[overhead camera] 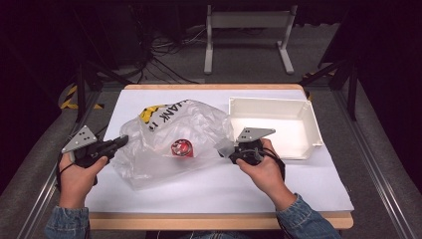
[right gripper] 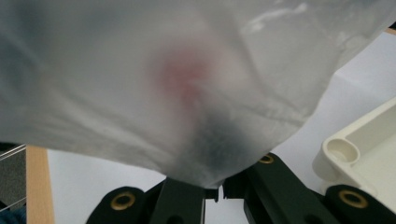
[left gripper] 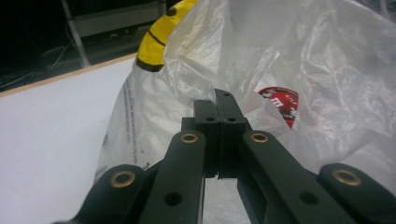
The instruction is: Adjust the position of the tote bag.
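At the left side of the table (overhead camera: 298, 194), the left hand (overhead camera: 77, 174) holds the left gripper (overhead camera: 121, 142) level, with its tip at the left edge of the plastic bag (overhead camera: 164, 144). In the left gripper view its two black jaws are pressed together, and a fold of the thin film seems to be pinched between them, though I cannot tell this for sure.

The plastic bag is clear and crumpled, and it lies on the white table top in the middle, between the two grippers. It has a yellow print (overhead camera: 148, 113) with black letters on the far side. Inside it a small round red object (overhead camera: 181, 148) is seen through the film; the left gripper view shows it just behind the jaws.

At the right edge of the bag, the right hand (overhead camera: 263, 172) holds the right gripper (overhead camera: 225, 148). In the right gripper view the film hangs over the jaws and covers their tips, and the jaws are closed on it.

Further right, a white tray (overhead camera: 313, 129) stands on the table, just beside the right gripper.
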`<state>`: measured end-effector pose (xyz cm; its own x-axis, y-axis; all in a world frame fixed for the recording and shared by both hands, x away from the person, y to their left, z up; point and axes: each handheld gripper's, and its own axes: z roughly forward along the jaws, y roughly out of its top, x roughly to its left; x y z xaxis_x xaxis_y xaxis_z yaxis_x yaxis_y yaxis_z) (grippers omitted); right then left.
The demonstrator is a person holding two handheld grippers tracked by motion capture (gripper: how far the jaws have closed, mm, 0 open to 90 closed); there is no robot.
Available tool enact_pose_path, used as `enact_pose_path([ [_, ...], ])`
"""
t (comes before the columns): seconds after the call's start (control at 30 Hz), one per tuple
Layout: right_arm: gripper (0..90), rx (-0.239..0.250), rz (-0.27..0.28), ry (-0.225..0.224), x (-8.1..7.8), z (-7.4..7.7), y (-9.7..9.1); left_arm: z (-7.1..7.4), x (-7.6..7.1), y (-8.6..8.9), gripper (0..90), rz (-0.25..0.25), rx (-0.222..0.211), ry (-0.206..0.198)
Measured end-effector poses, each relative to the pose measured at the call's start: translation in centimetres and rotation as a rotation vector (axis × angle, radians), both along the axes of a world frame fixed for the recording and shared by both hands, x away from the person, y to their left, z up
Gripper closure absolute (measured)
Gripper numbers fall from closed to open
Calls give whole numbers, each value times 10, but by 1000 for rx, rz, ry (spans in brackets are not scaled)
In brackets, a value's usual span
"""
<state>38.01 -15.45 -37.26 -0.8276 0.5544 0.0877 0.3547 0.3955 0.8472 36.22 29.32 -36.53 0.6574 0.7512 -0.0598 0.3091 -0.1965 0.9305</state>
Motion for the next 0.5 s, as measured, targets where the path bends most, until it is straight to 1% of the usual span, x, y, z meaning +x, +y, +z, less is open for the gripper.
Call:
enact_pose_path([
  [0.1,848,14,-13,17,8,-2,3,-4,3,4,895,30,-12,4],
  [0.2,828,15,-17,23,13,-6,6,-12,7,8,894,51,-17,24],
  [0.23,795,16,-20,29,14,-7,7,-14,9,8,894,52,-19,31],
  [0.27,715,18,-25,28,14,-8,8,-15,9,9,894,50,-16,35],
  [0.3,673,21,-30,23,14,-8,8,-16,10,9,894,45,-17,37],
  [0.37,536,27,-18,10,11,-5,8,-15,9,7,893,37,-21,34],
  [0.4,411,23,-17,-7,9,-2,7,-15,9,7,893,37,-21,34],
  [0.43,346,16,-21,-24,7,0,7,-14,9,6,893,30,-20,32],
  [0.47,302,15,-22,-38,5,2,6,-14,9,5,893,24,-17,23],
  [0.5,302,15,-22,-38,5,2,6,-14,9,5,893,24,-17,23],
])
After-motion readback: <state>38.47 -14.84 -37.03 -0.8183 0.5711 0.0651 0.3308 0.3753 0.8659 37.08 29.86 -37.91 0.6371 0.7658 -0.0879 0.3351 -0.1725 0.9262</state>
